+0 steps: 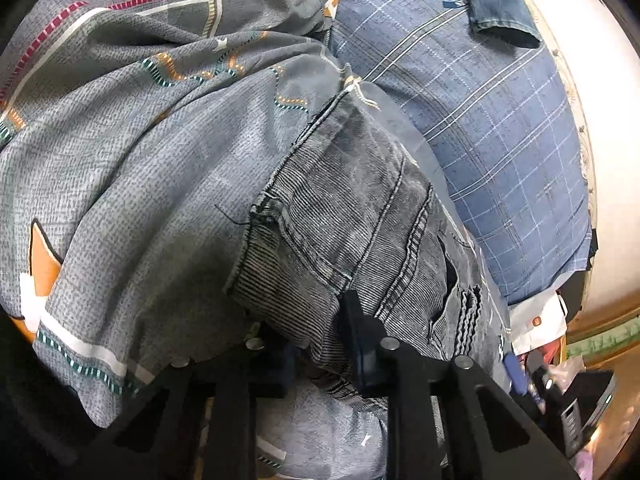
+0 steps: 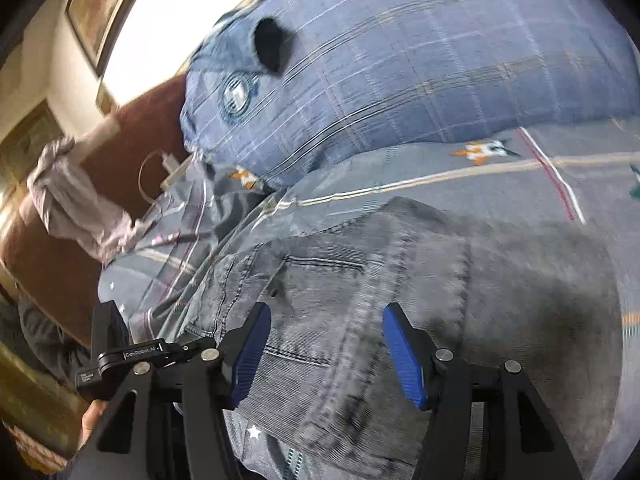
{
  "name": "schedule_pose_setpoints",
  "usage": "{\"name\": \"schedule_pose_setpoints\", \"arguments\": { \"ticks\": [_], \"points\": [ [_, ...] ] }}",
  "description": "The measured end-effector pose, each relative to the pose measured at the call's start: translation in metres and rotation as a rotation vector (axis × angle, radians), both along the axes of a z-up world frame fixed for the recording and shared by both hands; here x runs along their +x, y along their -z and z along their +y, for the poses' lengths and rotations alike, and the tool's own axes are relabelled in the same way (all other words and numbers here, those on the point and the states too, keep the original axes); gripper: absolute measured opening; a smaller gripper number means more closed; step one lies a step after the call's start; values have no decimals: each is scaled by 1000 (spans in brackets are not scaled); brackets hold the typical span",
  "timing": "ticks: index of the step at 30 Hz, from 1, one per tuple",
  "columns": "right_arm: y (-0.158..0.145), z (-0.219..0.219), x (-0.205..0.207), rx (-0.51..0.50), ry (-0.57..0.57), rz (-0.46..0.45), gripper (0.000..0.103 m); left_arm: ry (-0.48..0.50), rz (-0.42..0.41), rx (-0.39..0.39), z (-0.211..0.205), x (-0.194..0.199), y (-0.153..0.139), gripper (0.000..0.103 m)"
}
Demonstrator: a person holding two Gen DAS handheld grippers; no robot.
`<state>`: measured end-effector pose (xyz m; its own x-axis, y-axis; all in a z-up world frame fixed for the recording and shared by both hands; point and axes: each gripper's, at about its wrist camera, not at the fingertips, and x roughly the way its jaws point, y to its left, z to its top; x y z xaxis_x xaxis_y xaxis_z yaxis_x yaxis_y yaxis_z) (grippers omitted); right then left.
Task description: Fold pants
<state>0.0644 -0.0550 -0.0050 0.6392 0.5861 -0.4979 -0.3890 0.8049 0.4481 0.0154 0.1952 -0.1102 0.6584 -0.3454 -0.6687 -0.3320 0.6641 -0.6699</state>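
Observation:
Grey washed denim pants (image 1: 352, 216) lie on a grey patterned bedsheet (image 1: 160, 184); a hemmed edge, seams and a pocket opening face the left wrist view. My left gripper (image 1: 316, 344) is shut on the near edge of the pants. A fold of denim sits between its fingers and drapes over the left one. In the right wrist view the pants (image 2: 360, 280) spread under my right gripper (image 2: 326, 356). It stands open, its blue pads (image 2: 404, 360) wide apart above the denim, one on each side of a stitched seam. Nothing is pinched between them.
A large blue plaid pillow (image 1: 480, 120) lies just behind the pants, with a piece of blue denim (image 1: 500, 4) on top of it. A brown headboard (image 2: 132, 152), a pale crumpled cloth (image 2: 72, 200) and a white charger cable (image 2: 172, 168) are at the left.

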Motion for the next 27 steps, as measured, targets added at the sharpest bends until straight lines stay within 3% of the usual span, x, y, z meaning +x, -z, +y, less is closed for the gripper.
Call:
{"name": "schedule_pose_setpoints", "arguments": {
  "ticks": [5,9,12,15,16,17,19,20,21,23,25,26,27],
  "points": [
    [-39,59,52,-154,-155,20,62,34,-35,47,-1,-4,-5,17],
    [-61,103,69,-171,-216,-4,62,52,-46,42,1,0,-5,16],
    [-48,112,59,-187,-203,20,62,56,-50,12,4,2,-2,16],
    [-14,86,47,-308,-74,108,62,59,-49,-16,7,0,3,16],
    [-3,70,44,-289,-41,155,62,55,-48,-19,7,0,3,16],
    [11,43,42,-123,-26,251,62,51,-47,-17,6,0,3,16],
    [24,17,42,135,-49,340,62,48,-46,-2,5,0,1,16],
    [26,7,43,265,-59,349,62,47,-46,6,3,0,1,16],
    [26,6,44,318,-68,351,62,46,-44,13,3,0,1,16],
    [32,22,52,366,-143,396,62,41,-42,29,0,-1,-2,16],
    [50,48,60,269,-195,478,62,34,-38,57,-4,1,-6,16],
    [75,65,63,182,-209,558,62,33,-41,74,-7,2,-10,16],
    [77,65,62,197,-201,539,60,31,-47,109,-11,2,-16,16]
  ]
}}
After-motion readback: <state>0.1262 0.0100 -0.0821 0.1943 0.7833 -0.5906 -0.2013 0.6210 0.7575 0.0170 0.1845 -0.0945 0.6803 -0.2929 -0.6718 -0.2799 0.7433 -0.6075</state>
